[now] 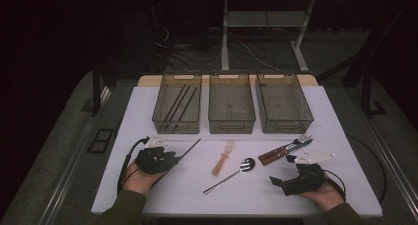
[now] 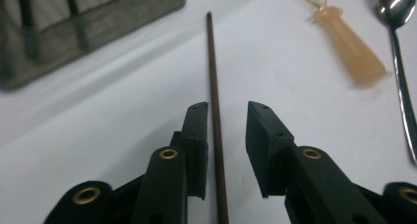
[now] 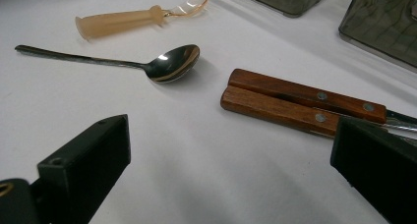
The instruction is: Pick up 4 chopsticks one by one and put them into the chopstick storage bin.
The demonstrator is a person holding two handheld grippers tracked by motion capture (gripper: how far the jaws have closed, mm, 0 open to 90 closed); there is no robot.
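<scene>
Two grippers: one in each hand, low over the white table (image 1: pixel 148 111).
Left gripper (image 2: pixel 227 111): jaws a little apart, with a thin dark chopstick (image 2: pixel 214 101) running between them; the pads are not pressing it.
Chopstick: lies on the table, tip toward the left bin (image 1: pixel 177 104).
Right gripper (image 3: pixel 231 150): jaws wide open, holding nothing, near the wooden-handled fork and knife (image 3: pixel 300 101).
Spoon (image 3: pixel 167 64): just beside them.
</scene>
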